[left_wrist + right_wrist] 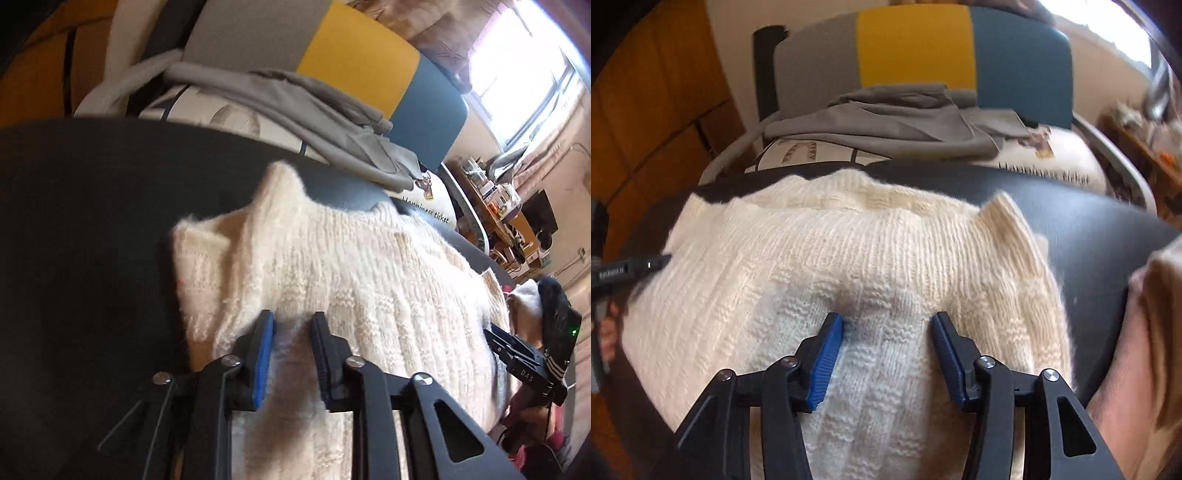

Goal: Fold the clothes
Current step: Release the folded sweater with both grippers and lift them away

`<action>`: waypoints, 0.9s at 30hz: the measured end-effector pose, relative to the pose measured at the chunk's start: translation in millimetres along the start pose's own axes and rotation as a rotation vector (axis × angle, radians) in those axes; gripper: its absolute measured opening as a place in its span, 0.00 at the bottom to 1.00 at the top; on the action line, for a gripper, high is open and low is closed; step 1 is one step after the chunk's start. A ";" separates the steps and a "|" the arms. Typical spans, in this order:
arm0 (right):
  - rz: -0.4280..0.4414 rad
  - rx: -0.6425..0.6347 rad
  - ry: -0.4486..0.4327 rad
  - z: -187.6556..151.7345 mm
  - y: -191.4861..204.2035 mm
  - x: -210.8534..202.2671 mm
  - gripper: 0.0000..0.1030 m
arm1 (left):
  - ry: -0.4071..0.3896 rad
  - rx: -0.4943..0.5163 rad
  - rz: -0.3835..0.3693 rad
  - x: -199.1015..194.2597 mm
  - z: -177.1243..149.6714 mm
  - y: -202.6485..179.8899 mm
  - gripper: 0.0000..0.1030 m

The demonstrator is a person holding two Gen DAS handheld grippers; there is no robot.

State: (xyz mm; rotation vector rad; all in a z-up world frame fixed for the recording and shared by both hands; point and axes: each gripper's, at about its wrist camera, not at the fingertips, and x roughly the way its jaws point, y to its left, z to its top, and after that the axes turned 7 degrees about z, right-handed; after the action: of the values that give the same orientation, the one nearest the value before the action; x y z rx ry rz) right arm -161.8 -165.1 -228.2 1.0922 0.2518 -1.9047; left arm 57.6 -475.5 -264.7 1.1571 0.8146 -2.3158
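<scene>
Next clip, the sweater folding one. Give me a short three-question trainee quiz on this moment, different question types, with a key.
1. True or false: the cream knitted sweater lies on the dark round table.
2. Multiple choice: what is draped on the grey, yellow and blue chair behind the table? A) a grey garment B) a red towel C) nothing
3. Fill in: the jaws of the right tool stand ____ over the sweater, as do those of the left tool.

Key: 1 true; 2 A; 3 open.

Right hand-held gripper [887, 325] parted over cream sweater [820, 251], dark table [1089, 229].
</scene>
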 end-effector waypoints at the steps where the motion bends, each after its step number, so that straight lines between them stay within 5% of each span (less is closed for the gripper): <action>1: 0.007 0.007 0.005 -6.0 2.5 -3.5 0.50 | 0.000 0.003 -0.002 -5.0 -8.5 2.5 0.18; 10: 0.080 -0.025 0.041 -92.0 42.5 -52.3 0.51 | -0.006 -0.030 -0.002 -65.7 -94.5 28.6 0.17; 15: 0.310 0.038 0.037 -117.0 38.5 -94.4 0.55 | -0.085 0.039 0.143 -110.5 -106.9 10.3 0.20; 20: 0.590 0.184 -0.038 -153.8 -27.3 -164.3 0.66 | -0.142 0.231 -0.050 -142.8 -121.9 -71.0 0.23; 27: 0.732 0.377 -0.014 -238.2 -84.0 -174.0 0.69 | -0.018 0.565 -0.206 -92.5 -154.7 -208.8 0.23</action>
State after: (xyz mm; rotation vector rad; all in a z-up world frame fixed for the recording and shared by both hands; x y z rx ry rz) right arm -51.3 119.8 -254.5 1.1983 -0.4806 -1.3130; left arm 73.0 -208.2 -198.0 1.3149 0.2766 -2.8293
